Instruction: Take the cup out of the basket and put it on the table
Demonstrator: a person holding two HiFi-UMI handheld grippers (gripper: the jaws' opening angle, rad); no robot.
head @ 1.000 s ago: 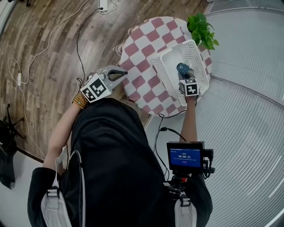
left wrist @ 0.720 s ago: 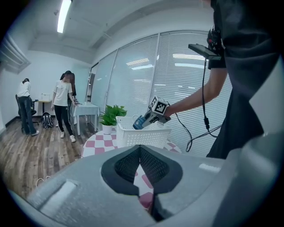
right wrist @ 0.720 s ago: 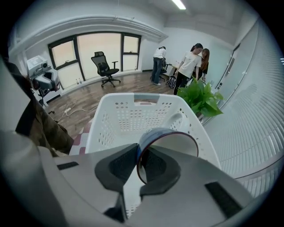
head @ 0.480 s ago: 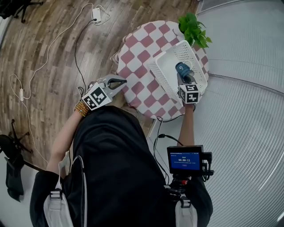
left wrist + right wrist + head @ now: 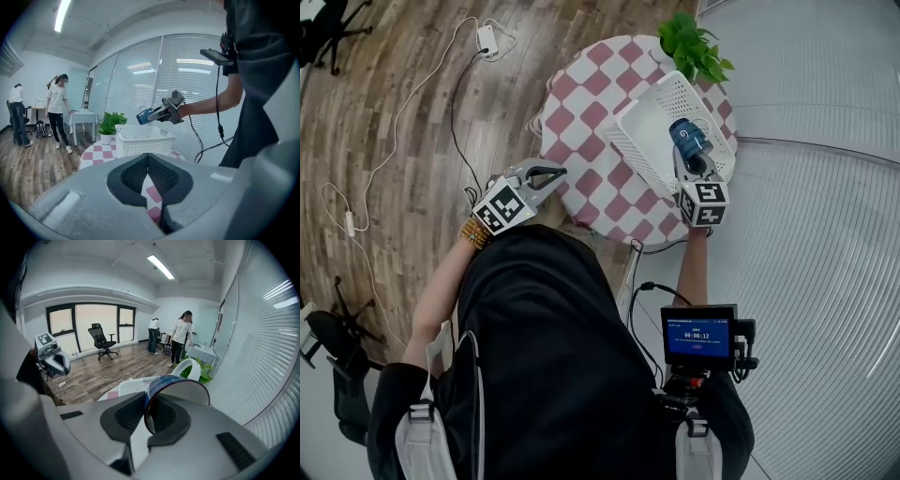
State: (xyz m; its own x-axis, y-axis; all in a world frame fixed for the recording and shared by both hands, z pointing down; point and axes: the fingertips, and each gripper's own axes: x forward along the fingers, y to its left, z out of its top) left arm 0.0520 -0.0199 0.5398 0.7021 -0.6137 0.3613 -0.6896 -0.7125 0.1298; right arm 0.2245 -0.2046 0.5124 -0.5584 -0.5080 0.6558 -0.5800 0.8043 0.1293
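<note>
The blue cup with a white inside hangs above the right part of the white basket, clear of its floor. My right gripper is shut on the cup's rim. In the right gripper view the cup wall stands between the pads and its white handle points away. The left gripper view shows the cup in the air over the basket. My left gripper hovers at the table's near left edge, its jaws shut on nothing.
The round table has a pink and white checked cloth. A potted plant stands behind the basket. Cables run over the wood floor to the left. People stand far across the room, near an office chair.
My right gripper has risen with the cup, from low inside the basket to above it. My left gripper has stayed about where it was.
</note>
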